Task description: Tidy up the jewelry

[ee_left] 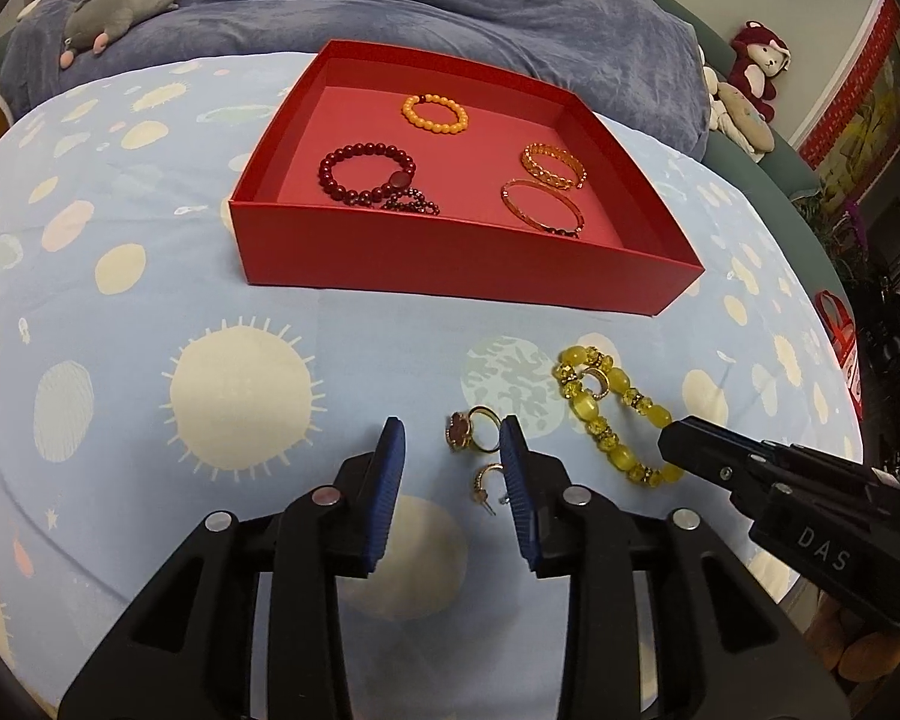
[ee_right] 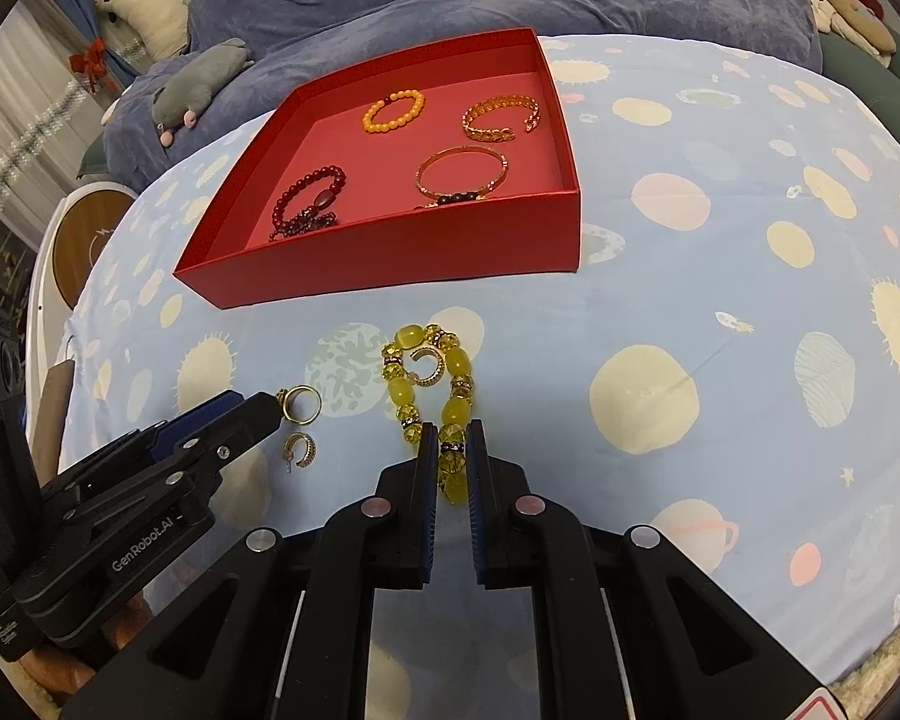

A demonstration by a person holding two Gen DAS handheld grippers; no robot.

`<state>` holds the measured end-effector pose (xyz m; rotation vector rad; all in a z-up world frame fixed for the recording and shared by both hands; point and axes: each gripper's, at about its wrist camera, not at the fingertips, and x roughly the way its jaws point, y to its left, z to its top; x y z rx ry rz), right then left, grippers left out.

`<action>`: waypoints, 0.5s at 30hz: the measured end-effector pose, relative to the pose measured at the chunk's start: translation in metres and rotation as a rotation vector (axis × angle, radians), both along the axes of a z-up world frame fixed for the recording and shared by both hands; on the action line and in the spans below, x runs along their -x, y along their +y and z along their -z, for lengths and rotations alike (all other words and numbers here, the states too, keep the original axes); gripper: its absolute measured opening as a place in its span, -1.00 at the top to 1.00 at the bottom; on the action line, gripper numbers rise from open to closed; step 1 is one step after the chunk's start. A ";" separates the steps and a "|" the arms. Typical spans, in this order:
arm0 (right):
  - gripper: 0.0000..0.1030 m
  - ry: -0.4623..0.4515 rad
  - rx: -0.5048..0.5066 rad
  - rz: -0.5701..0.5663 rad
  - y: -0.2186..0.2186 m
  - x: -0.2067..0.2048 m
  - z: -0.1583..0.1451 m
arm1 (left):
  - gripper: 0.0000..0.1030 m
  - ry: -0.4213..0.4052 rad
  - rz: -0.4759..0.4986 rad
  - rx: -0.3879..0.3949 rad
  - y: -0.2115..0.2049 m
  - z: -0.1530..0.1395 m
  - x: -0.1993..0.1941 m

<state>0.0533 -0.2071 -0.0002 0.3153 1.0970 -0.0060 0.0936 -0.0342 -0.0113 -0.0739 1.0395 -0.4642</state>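
A red box (ee_left: 450, 264) (ee_right: 390, 252) on the bedsheet holds several bracelets: orange beads (ee_left: 435, 113), dark red beads (ee_left: 366, 171), a gold chain cuff (ee_left: 553, 167) and a thin gold bangle (ee_left: 543, 207). A yellow bead bracelet (ee_left: 615, 414) (ee_right: 432, 396) lies in front of the box, a small gold ear cuff (ee_right: 427, 367) on it. My right gripper (ee_right: 452, 450) (ee_left: 675, 441) is shut on the yellow bracelet's near end. My left gripper (ee_left: 450, 450) (ee_right: 267, 411) is open around a gold ring with a red flower (ee_left: 471, 429) (ee_right: 300, 405). A gold hoop earring (ee_left: 491, 480) (ee_right: 299, 450) lies beside it.
The sheet is light blue with planet prints (ee_left: 240, 408). A blue-grey duvet (ee_left: 450, 6) and a grey plush toy (ee_left: 120, 9) lie behind the box. More plush toys (ee_left: 750, 78) sit at the far right. The bed edge drops off at the right (ee_left: 840, 360).
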 end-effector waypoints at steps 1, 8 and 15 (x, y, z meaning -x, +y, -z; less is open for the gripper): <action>0.82 0.001 -0.001 0.000 0.000 0.000 0.001 | 0.41 0.000 0.002 0.000 -0.002 0.001 -0.001; 0.82 0.003 -0.003 -0.007 0.000 -0.002 0.002 | 0.86 0.010 0.014 -0.021 -0.009 0.009 -0.003; 0.82 -0.008 -0.012 -0.006 0.001 0.000 -0.004 | 0.89 -0.015 0.005 -0.027 -0.005 0.002 0.002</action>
